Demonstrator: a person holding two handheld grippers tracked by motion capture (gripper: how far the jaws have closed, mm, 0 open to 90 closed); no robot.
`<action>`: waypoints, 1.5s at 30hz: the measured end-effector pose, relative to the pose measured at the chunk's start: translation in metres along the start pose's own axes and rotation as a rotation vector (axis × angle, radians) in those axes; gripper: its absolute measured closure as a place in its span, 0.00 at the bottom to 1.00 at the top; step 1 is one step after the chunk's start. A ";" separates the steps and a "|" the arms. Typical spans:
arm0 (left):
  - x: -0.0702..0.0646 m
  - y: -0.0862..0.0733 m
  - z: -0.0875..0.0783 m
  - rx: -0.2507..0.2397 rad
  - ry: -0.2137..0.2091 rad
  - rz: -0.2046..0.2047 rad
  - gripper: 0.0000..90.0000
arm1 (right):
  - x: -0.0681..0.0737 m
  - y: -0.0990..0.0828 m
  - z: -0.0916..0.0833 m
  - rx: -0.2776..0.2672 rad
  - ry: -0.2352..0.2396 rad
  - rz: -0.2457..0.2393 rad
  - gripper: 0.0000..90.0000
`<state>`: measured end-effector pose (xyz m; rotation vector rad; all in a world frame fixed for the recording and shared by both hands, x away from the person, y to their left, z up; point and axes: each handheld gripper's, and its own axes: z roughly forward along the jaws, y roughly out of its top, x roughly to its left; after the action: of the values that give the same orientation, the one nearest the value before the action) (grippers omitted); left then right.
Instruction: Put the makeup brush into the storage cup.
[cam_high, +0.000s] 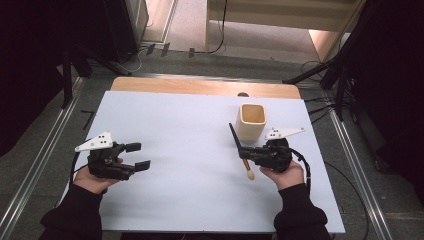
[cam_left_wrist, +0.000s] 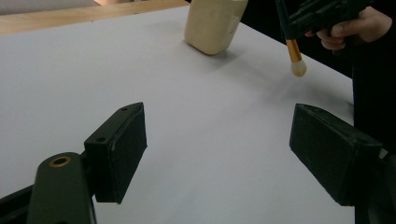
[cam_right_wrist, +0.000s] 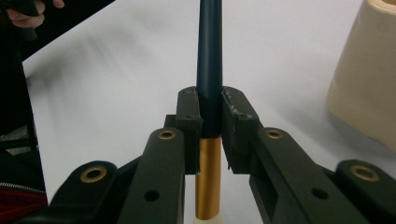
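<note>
**One makeup brush clamped near the cup, the other gripper wide open**

One makeup brush (cam_high: 241, 152) is held by the right gripper (cam_high: 248, 151), whose jaws are closed on the dark handle just above the gold ferrule. In the right gripper view the black handle (cam_right_wrist: 209, 60) is seen rising from between the two pads, with the gold ferrule (cam_right_wrist: 208, 179) below them. In the high view the brush is tilted, its dark handle end pointing toward the far edge of the table and its pale bristle tip (cam_high: 250, 174) directed toward the near edge, just above the white table surface (cam_high: 175, 125). A cream square cup (cam_high: 251, 121) is stood upright just beyond the brush, near the far right corner of the table, with its mouth open upward. The left gripper (cam_high: 140, 155) is held near the left edge of the table, well apart from the brush and the cup. Its jaws are spread wide, and nothing is seen between them but the bare white surface in the left gripper view.
</note>
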<state>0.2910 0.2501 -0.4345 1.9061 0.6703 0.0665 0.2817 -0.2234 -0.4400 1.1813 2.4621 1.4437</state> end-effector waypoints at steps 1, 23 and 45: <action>-0.002 0.000 0.004 0.015 -0.001 0.014 0.22 | 0.000 0.000 0.001 -0.005 0.017 -0.002 0.89; -0.018 0.015 0.032 0.087 -0.090 0.088 0.26 | 0.012 0.013 0.008 -0.068 0.095 -0.067 0.89; -0.031 0.034 0.053 0.085 -0.154 0.116 0.29 | 0.036 0.033 0.030 -0.081 0.155 -0.115 0.89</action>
<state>0.2974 0.1819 -0.4207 2.0075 0.4646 -0.0358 0.2875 -0.1702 -0.4205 0.9297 2.4953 1.6419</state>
